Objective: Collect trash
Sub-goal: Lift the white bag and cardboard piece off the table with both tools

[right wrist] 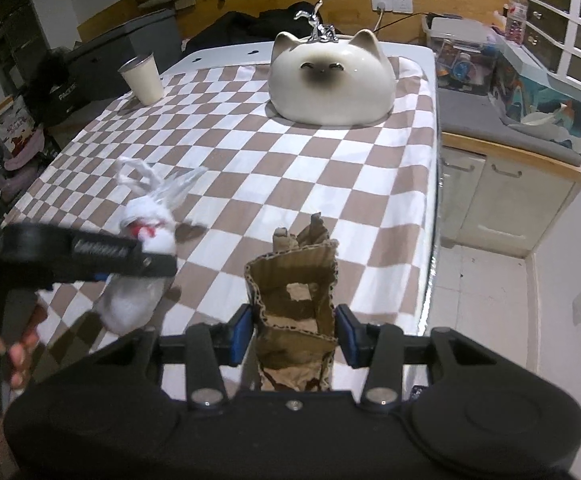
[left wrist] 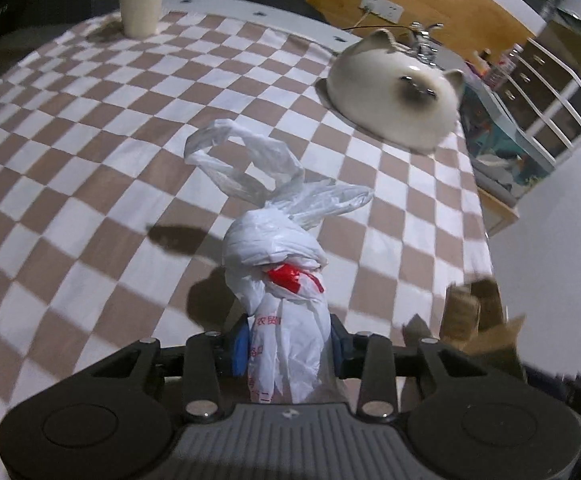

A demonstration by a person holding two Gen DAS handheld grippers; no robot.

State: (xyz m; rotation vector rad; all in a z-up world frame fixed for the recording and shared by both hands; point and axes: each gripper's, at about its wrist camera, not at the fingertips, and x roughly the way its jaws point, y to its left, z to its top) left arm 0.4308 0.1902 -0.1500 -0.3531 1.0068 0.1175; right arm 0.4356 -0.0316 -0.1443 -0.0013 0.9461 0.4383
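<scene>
White bag (left wrist: 286, 320), brown cardboard (right wrist: 296, 312), brown-and-white checkered cloth (left wrist: 90, 160)

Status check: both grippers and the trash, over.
Left gripper shut on knotted white plastic bag. Right gripper shut on torn brown cardboard piece. Both held above checkered tablecloth. Path clear.

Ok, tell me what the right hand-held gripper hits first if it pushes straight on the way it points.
Probably the brown-and-white checked tablecloth, short of the cream cat-shaped ceramic bowl; depth is unclear.

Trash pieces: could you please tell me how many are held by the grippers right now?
2: the knotted white plastic bag in the left gripper; the crumpled cardboard piece in the right gripper.
</scene>
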